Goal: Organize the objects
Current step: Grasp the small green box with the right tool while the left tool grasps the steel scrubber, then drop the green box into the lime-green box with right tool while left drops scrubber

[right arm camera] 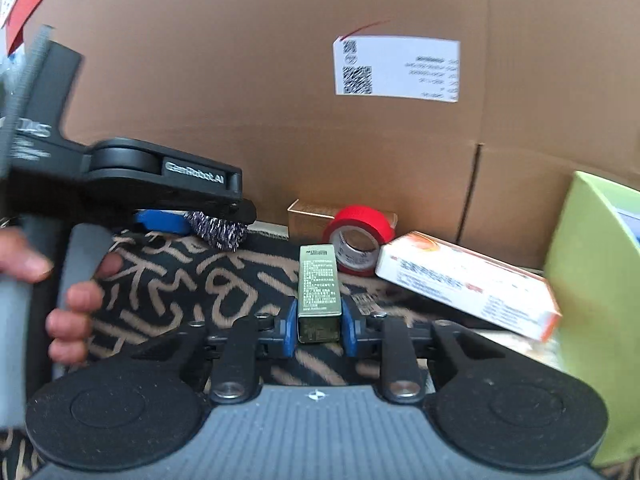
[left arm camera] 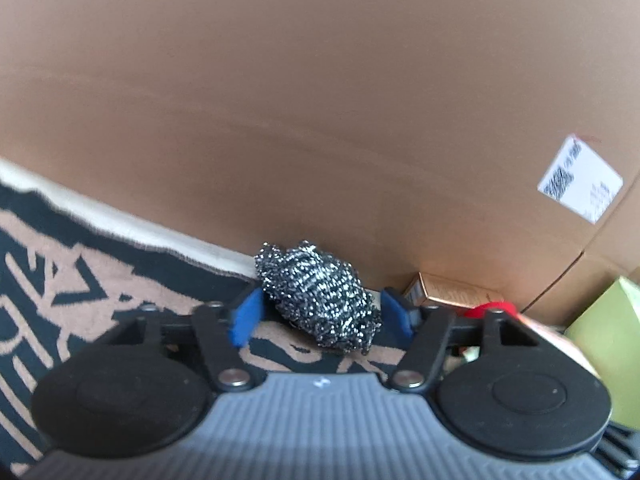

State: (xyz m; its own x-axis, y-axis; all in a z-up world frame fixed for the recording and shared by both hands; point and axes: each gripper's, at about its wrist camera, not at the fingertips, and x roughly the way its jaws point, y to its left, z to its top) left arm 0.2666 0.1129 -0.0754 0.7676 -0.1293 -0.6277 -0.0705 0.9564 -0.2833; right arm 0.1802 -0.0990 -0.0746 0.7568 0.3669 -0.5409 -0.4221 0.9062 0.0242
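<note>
A steel wool scrubber point(left arm camera: 320, 294) lies on the patterned cloth point(left arm camera: 80, 280) against a big cardboard box point(left arm camera: 320, 100). My left gripper point(left arm camera: 320, 316) is open, its blue pads on either side of the scrubber with a gap on each side. It also shows in the right wrist view point(right arm camera: 192, 220) at the left, over the scrubber point(right arm camera: 218, 230). My right gripper point(right arm camera: 319, 326) is shut on a small gold box point(right arm camera: 319, 292), held just above the cloth.
A red tape roll point(right arm camera: 358, 240), a tan carton point(right arm camera: 306, 218) behind it, a white and orange box point(right arm camera: 464, 284) and a green container point(right arm camera: 596, 300) lie at the right. The cardboard box point(right arm camera: 320, 120) with a white label point(right arm camera: 396, 68) walls off the back.
</note>
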